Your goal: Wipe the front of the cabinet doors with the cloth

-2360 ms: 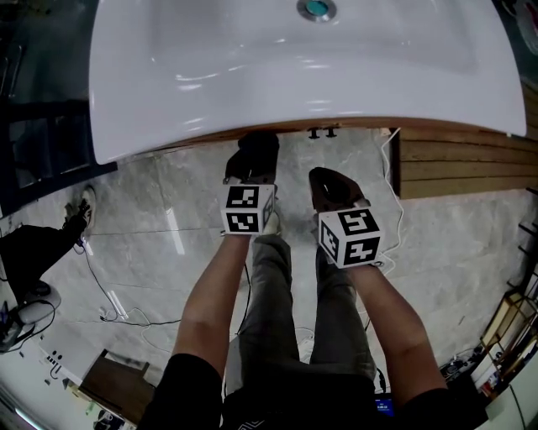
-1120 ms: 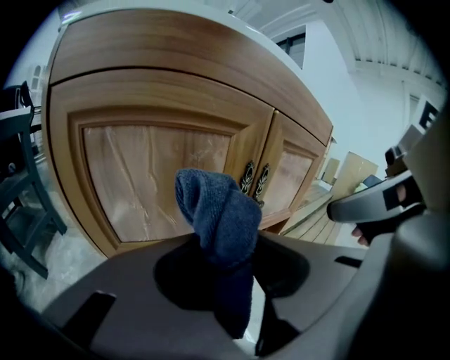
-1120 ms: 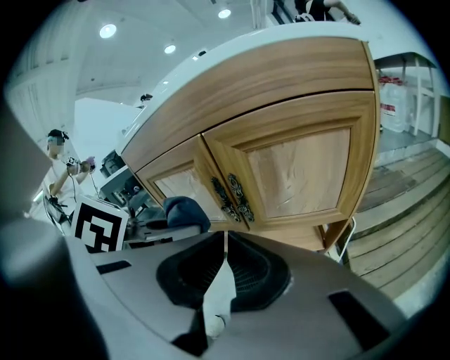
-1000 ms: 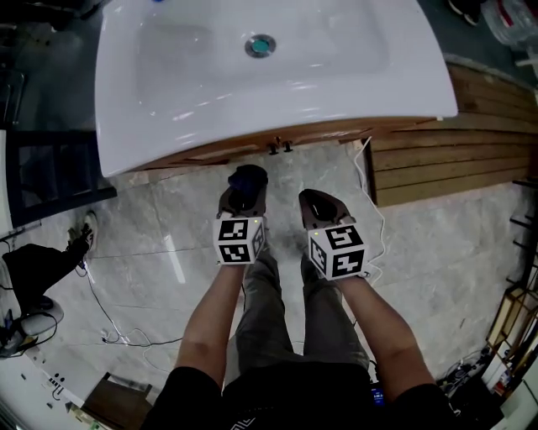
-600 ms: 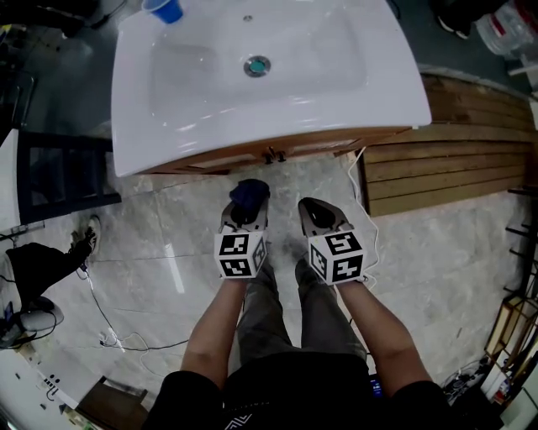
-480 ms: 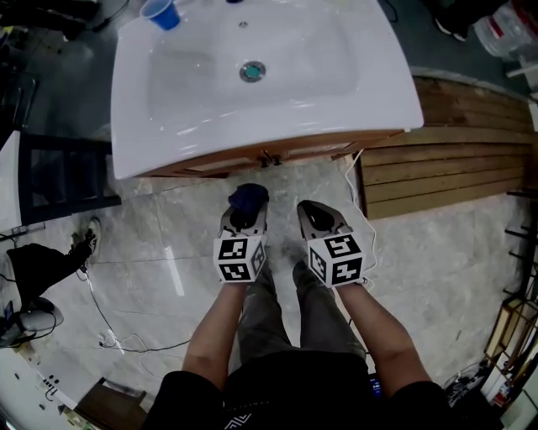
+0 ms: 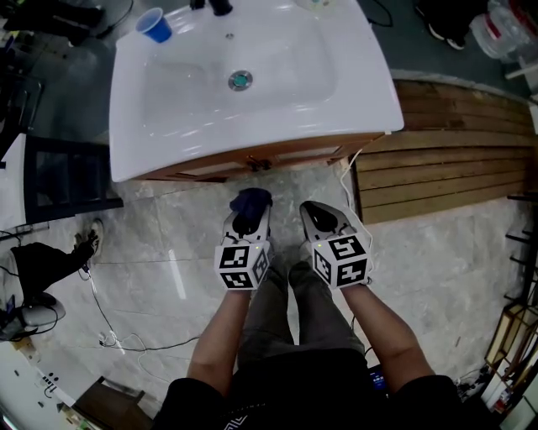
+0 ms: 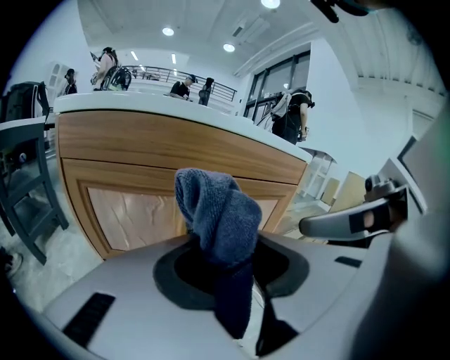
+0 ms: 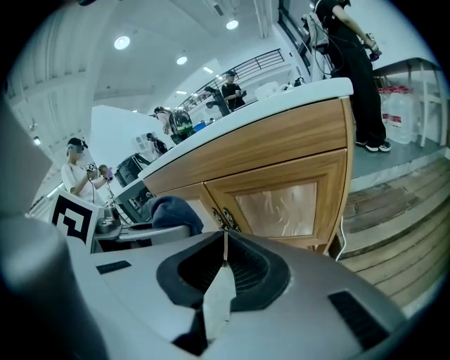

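Observation:
The wooden cabinet (image 7: pixel 252 161) stands under a white sink (image 7: pixel 252 76), its two door handles (image 7: pixel 256 164) meeting at mid-front. My left gripper (image 7: pixel 245 220) is shut on a dark blue cloth (image 7: pixel 250 200), held low over the floor a short way back from the doors. In the left gripper view the cloth (image 8: pixel 218 218) sticks up from the left gripper (image 8: pixel 223 261), with the left door's pale panel (image 8: pixel 137 214) behind it. Beside it my right gripper (image 7: pixel 322 218) is shut and empty. The right gripper view shows the right gripper (image 9: pixel 224 246) facing the right door (image 9: pixel 278 204) and handles (image 9: pixel 226 218).
A blue cup (image 7: pixel 155 25) stands on the sink's back left corner. A wooden slatted platform (image 7: pixel 454 176) lies right of the cabinet, with a white cable (image 7: pixel 346 189) at its edge. A dark frame (image 7: pixel 59 176) stands at the left. Cables (image 7: pixel 126 336) trail on the marble floor.
The view has pulled back from the cabinet, so the whole sink and the blue cup now show. Both grippers have come away from the doors, the left still holding the cloth.

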